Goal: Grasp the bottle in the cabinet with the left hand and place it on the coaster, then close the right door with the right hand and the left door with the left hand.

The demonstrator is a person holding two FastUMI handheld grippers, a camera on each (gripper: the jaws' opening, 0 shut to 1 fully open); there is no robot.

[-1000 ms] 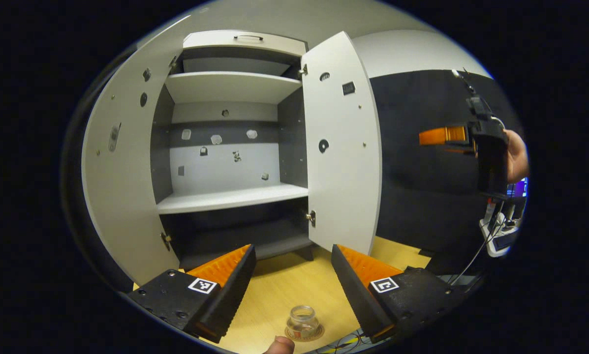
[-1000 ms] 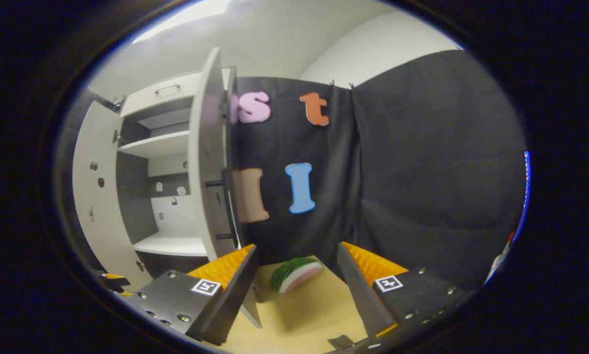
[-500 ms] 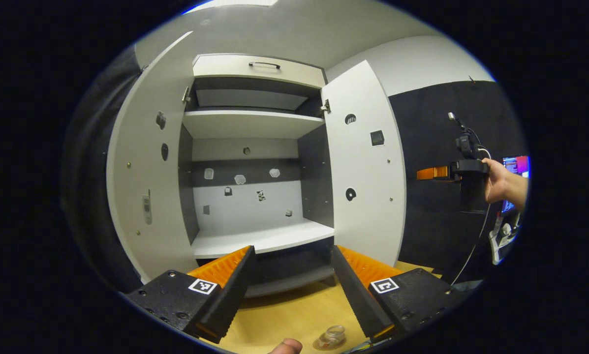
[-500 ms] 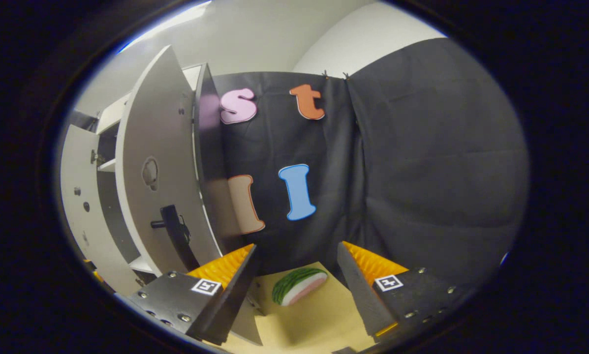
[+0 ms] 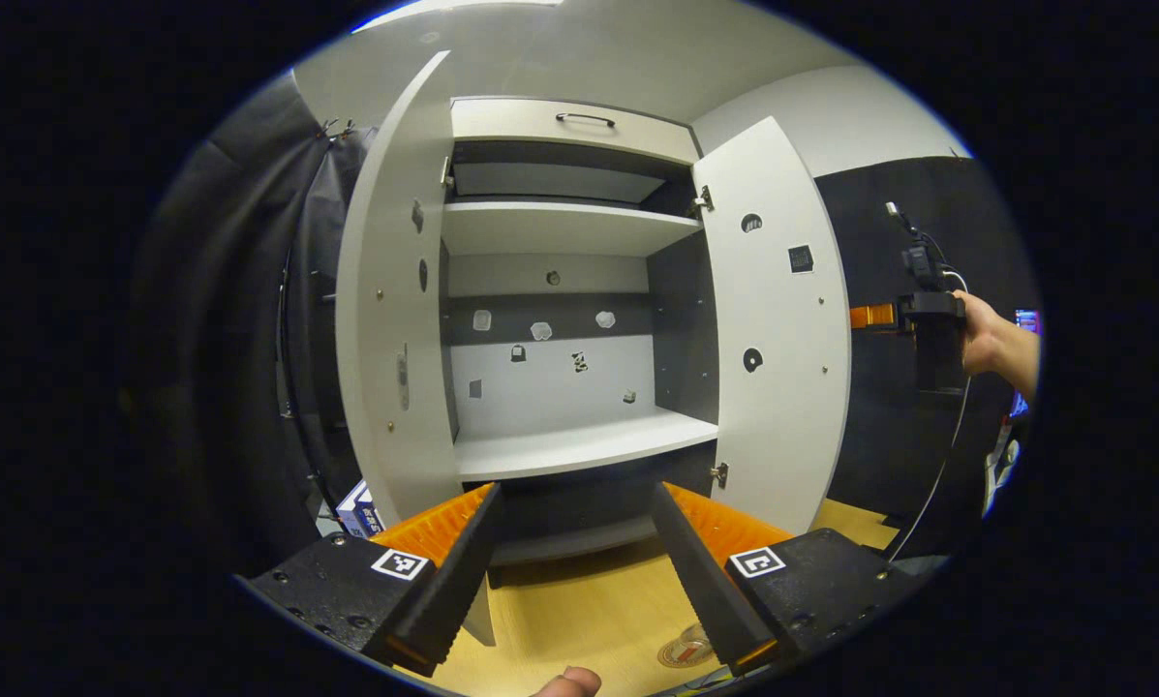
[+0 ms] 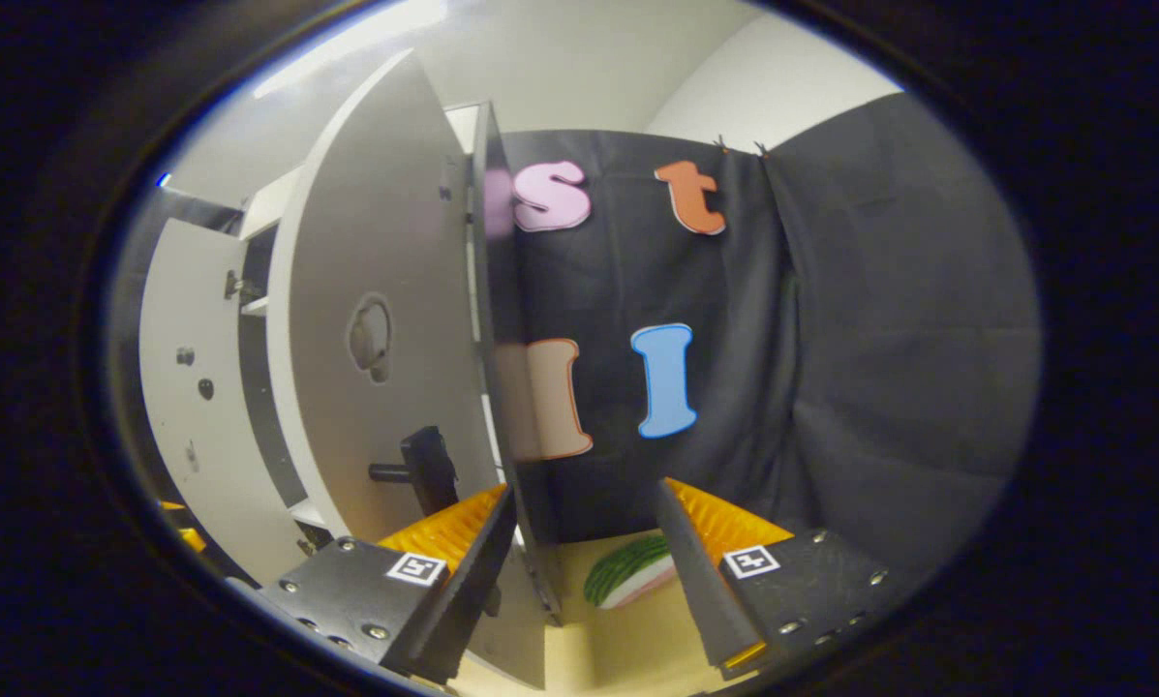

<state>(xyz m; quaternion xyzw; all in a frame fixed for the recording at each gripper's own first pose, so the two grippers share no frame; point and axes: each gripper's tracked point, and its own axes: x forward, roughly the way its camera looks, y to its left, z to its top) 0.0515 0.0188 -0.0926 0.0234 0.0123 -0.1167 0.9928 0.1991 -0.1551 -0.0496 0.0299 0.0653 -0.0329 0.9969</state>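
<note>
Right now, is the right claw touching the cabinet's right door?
Cannot tell. In the right gripper view the right door runs behind one finger of the right claw, hiding any gap; the left gripper view is too distant.

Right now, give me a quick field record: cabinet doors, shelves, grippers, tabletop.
left door: open, swung wide
right door: part open, black handle on its outer face
cabinet shelves: bare, no bottle on them
left gripper: open, holding nothing, aimed at the cabinet interior
right gripper: open, holding nothing, at the right door's free edge
hand: holds the right gripper beside the right door
coaster: at the table's near edge, partly behind the left gripper's finger
watermelon slice toy: on the table by the booth wall
</note>
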